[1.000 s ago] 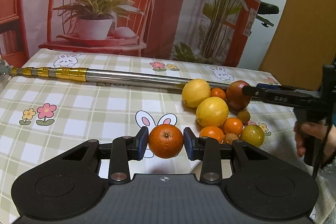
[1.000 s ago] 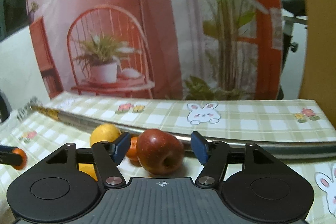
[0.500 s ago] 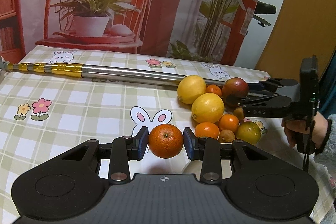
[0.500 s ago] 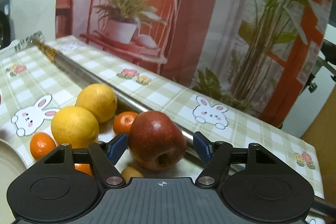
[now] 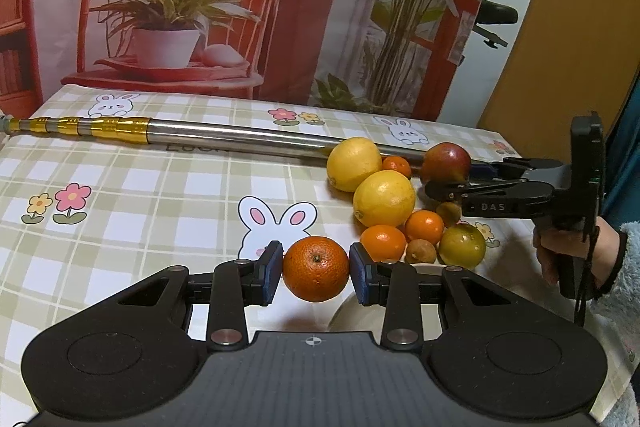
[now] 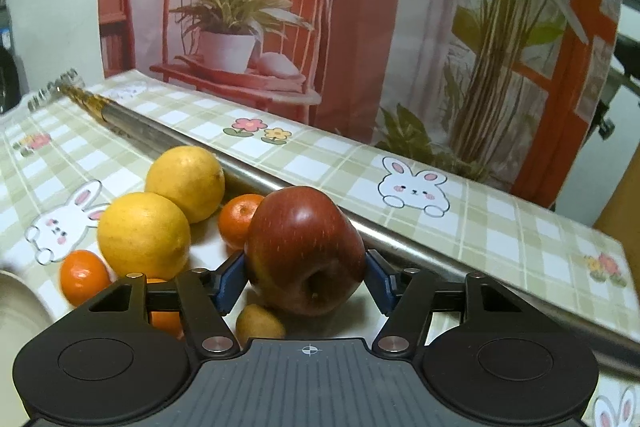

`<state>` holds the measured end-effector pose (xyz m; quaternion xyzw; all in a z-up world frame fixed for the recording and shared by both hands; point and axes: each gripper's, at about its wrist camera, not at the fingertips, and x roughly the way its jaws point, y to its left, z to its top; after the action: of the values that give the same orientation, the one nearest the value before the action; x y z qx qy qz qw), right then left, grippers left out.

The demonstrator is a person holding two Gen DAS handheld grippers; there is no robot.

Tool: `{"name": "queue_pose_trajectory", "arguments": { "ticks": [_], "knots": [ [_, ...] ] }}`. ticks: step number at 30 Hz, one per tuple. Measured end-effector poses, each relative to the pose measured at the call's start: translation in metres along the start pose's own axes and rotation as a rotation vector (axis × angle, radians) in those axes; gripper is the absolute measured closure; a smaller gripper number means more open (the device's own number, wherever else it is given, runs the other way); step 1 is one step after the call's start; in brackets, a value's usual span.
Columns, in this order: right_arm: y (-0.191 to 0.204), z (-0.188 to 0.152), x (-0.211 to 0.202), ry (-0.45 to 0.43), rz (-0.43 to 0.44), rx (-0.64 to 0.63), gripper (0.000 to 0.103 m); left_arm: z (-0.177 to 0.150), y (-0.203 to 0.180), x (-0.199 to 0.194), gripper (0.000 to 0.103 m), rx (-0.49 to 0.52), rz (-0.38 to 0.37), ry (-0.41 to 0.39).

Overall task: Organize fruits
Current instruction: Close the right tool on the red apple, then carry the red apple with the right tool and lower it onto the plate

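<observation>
Checked cloth (image 5: 160,195) left open; fruit pile (image 5: 384,199), pole (image 5: 240,135) block right.

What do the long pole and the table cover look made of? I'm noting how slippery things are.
The pole looks like polished metal: silver with a mirror sheen, and gold ringed sections at one end. The table cover seems to be wipeable plastic or oilcloth, smooth and faintly glossy, with a printed check pattern.

The left gripper (image 5: 316,271) is held low and level with both blue pads pressed against an orange (image 5: 316,268), while the right gripper (image 6: 306,277), gripped by the right hand (image 5: 576,255) (sleeve at the wrist), is closed on an apple (image 6: 304,251).
</observation>
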<state>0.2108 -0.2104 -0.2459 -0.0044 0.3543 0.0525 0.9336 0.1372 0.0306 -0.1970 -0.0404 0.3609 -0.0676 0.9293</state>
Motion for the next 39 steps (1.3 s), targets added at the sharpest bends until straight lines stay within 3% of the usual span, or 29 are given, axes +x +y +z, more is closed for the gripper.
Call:
{"name": "queue_pose_trajectory", "arguments": {
  "ticks": [12, 19, 24, 30, 39],
  "knots": [
    [-0.002, -0.006, -0.059, -0.035, 0.040, 0.105, 0.045, -0.005, -0.008, -0.012, 0.065, 0.018, -0.031, -0.008],
    [0.021, 0.000, -0.094, -0.017, 0.099, 0.082, 0.045, -0.013, -0.015, -0.021, 0.065, 0.045, -0.045, -0.001],
    [0.047, 0.007, -0.102, 0.065, 0.154, 0.035, 0.045, -0.020, -0.017, -0.024, 0.065, 0.049, -0.058, 0.014],
    [0.083, 0.013, -0.100, 0.223, 0.213, -0.044, 0.045, -0.028, -0.017, -0.031, 0.065, 0.048, -0.072, 0.008],
    [0.110, 0.022, -0.078, 0.440, 0.206, -0.127, 0.045, -0.035, -0.014, -0.036, 0.065, 0.043, -0.086, 0.000]
  ]
}}
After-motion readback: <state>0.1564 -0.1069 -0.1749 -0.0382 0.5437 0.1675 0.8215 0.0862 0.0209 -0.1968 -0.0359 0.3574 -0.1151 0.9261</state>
